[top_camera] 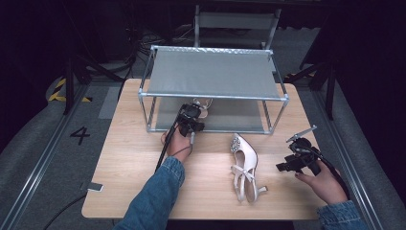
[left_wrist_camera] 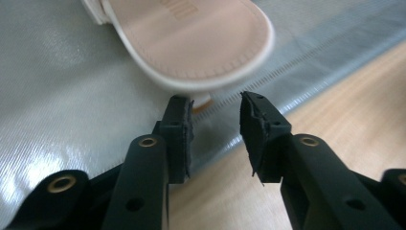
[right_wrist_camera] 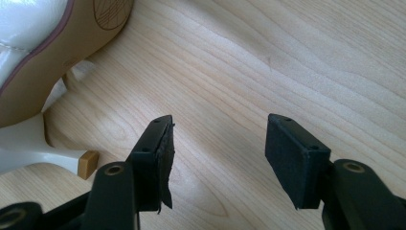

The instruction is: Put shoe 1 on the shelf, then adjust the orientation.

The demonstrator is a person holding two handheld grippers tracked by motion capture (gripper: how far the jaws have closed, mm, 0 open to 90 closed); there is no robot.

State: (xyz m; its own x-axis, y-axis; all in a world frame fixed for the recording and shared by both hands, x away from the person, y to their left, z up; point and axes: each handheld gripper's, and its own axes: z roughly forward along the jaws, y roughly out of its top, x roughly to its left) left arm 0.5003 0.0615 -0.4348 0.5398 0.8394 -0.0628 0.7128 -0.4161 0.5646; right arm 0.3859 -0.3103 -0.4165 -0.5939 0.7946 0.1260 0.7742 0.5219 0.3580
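While the table [top_camera: 143, 182] carries a rack [top_camera: 213, 74], one shoe [left_wrist_camera: 191, 43] lies on the rack's lower shelf [left_wrist_camera: 72, 96], its rounded end toward the left gripper [left_wrist_camera: 216, 112], whose jaws stand apart just clear of it. The left gripper view shows its insole. A second shoe [top_camera: 245, 167] lies lengthwise on the table, toe toward the rack. The right gripper [right_wrist_camera: 218, 139] gapes empty beside its heel [right_wrist_camera: 57, 155].

We're looking along the left gripper [left_wrist_camera: 216, 103]: jaws apart, nothing btwn them, pads not pressing on anything. Just past the tips sits a white sandal [left_wrist_camera: 191, 43] w/ a beige insole, heel end toward us, resting on the grey shelf fabric [left_wrist_camera: 57, 96]. Shelf's front edge runs diagonally; wooden tabletop [left_wrist_camera: 354, 105] shows bottom right. Small tan heel tip just visible beside one jaw.
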